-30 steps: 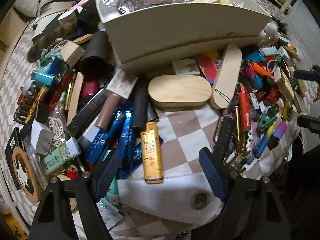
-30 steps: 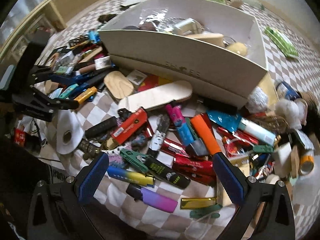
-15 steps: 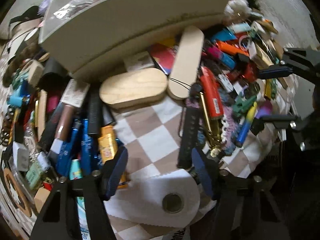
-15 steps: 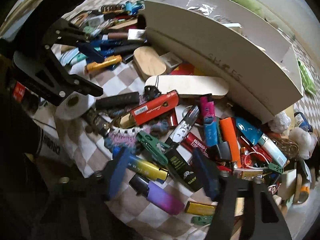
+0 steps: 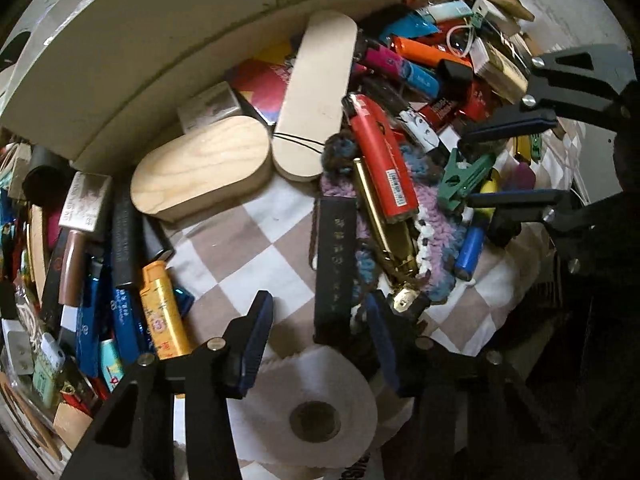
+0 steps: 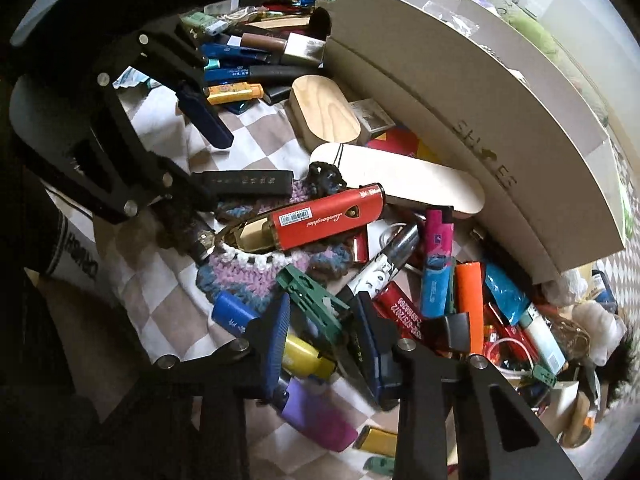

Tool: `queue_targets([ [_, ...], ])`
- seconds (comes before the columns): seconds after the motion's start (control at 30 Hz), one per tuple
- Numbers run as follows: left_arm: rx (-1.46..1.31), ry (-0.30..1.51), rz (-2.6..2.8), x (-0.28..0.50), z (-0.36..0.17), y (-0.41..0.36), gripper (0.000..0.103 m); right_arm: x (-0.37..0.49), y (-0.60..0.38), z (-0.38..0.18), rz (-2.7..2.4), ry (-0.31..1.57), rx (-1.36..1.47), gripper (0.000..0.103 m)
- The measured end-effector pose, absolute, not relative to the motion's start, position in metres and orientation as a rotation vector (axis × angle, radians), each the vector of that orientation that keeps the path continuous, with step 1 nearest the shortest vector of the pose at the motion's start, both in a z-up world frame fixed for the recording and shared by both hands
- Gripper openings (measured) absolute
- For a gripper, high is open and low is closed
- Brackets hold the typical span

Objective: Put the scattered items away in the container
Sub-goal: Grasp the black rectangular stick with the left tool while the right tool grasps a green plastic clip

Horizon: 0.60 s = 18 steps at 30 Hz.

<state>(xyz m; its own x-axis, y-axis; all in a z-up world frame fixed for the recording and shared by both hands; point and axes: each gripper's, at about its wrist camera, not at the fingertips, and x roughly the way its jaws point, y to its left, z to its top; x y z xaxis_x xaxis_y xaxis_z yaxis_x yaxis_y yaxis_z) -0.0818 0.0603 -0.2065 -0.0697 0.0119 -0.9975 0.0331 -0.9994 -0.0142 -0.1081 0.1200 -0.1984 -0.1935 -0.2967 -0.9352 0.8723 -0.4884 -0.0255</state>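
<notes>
spreading across the checked cloth, the scattered lighters, tubes and wooden cases are seen heaped below the white container, which fills the upper left of the left wrist frame and the upper right of the right wrist frame. the left gripper is held with fingers parted at the bottom centre, a black bar lying between them above a tissue roll. the right gripper is lowered with fingers apart around a green clip and a yellow lighter, not yet pinched.
</notes>
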Motion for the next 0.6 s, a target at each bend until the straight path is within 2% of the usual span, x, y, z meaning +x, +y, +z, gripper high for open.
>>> queue_targets([
  [0.17,2.15,0.033,-2.289,-0.083,-0.211,0.067,0.048,-0.11,0.118,-0.199,-1.796,0.757,1.23,0.029],
  [0.27,2.152,0.042,-2.292,-0.085,-0.212,0.068,0.048,-0.112,0.118,-0.199,-1.796,0.757,1.237,0.021],
  [0.3,2.152,0.04,-2.292,-0.085,-0.212,0.068,0.048,-0.116,0.12,-0.196,-1.796,0.721,1.254,0.006],
  [0.33,2.15,0.036,-2.292,-0.085,-0.212,0.068,0.048,-0.119,0.122,-0.193,-1.797,0.687,1.27,0.0],
  [0.6,2.145,0.012,-2.284,-0.087,-0.217,0.07,0.048,-0.14,0.138,-0.181,-1.841,0.547,1.333,0.0],
])
